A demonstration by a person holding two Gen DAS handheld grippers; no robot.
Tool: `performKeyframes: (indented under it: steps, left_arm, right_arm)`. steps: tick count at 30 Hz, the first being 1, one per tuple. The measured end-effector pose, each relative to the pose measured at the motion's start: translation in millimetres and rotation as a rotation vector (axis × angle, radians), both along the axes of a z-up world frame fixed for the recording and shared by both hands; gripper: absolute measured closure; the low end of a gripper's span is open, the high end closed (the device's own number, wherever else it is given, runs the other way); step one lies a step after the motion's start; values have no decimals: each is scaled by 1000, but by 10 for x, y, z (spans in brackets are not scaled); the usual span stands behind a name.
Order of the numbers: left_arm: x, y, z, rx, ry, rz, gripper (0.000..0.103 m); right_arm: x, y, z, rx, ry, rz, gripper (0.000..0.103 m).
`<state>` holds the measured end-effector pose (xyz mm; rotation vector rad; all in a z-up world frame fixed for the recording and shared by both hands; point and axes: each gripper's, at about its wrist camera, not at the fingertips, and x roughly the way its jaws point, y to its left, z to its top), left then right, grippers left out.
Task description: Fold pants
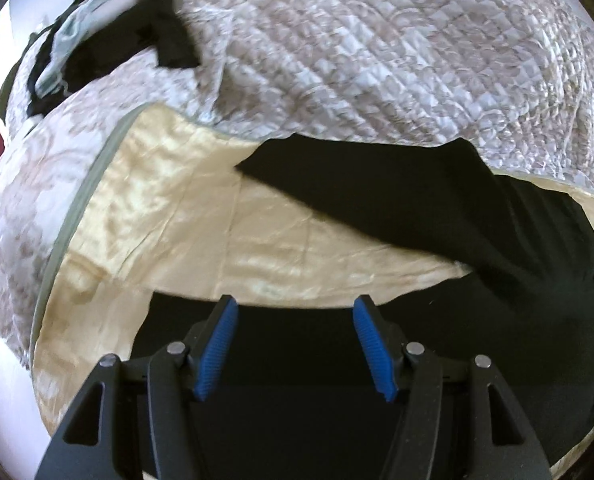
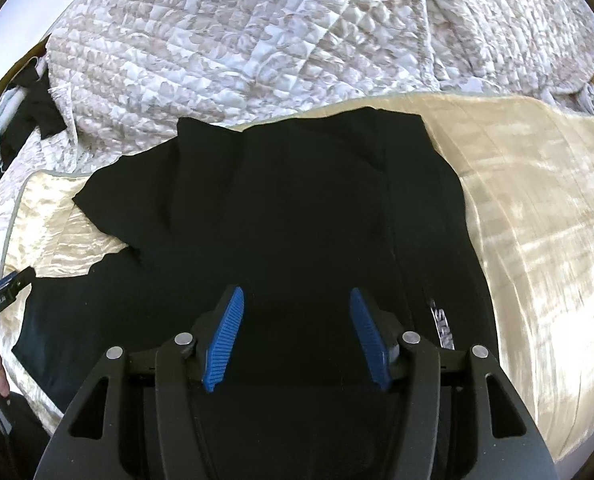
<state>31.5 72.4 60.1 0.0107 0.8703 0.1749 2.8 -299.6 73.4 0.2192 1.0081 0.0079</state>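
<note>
Black pants [image 2: 297, 216] lie spread on a cream satin sheet [image 2: 537, 220] on the bed, with white lettering [image 2: 443, 328] near the right side. In the left wrist view the pants [image 1: 437, 216] run from below my gripper up to the right, one part angled toward the middle. My left gripper [image 1: 295, 312] is open and empty, just above a lower edge of the pants. My right gripper [image 2: 297, 300] is open and empty over the pants' middle. The left gripper also shows at the left edge of the right wrist view [image 2: 1, 300], held by a hand.
A quilted floral bedspread [image 1: 377, 60] is bunched across the back of the bed. A pile of dark and pale clothes [image 1: 97, 40] lies at the far left. The cream sheet [image 1: 177, 220] is bare left of the pants.
</note>
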Motion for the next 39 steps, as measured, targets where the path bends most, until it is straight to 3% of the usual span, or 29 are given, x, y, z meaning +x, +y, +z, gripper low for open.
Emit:
performKeyframes:
  steps: [4,7,17,22,26,29,30,31,32,33,35,37,39]
  left_arm:
    - [170,-88,13,0,0,-43,39]
    - [380,-121,15,-42,6,-99,39]
    - [1653,-270,-65,-146,28,-229,35]
    - [2184,-373,-325,-130,76,-237,30]
    - [2474,-385,-659,-115,146,-208,29]
    - [2471,-469,-716,-49,109,-227,26]
    - [2464,-494,-728,-34,106,-233,28]
    - [2452,-516,-738,-34,101,-245,37]
    - [2436,-547,-747,-40,97,-263,50]
    - [2416,-585,-746,-40,89,-277,57]
    - [2369,-697,-736,-22,77,-308,100]
    - [2322,-792,-701,19,64,-306,101]
    - [2236,-747,-581,-7,40,-299,101]
  right_arm:
    - [169,-6,-10,-8,4,25,47]
    - [366,-17,-15,-9,8,52,47]
    - [1389,-107,-66,-31,-5,119,40]
    - [1844,-201,-242,-38,36,110,40]
    - [2111,-211,-533,-109,120,108,40]
    - [2107,-119,-596,-178,110,131,39]
    - [2094,-78,-611,-208,110,134,44]
    - [2082,-36,-624,-214,108,150,52]
    - [2079,1,-618,-208,106,162,72]
    - [2083,42,-602,-229,104,164,80]
    - [2078,121,-573,-264,94,183,97]
    - [2059,120,-521,-257,82,173,98]
    - [1982,60,-360,-210,38,160,98]
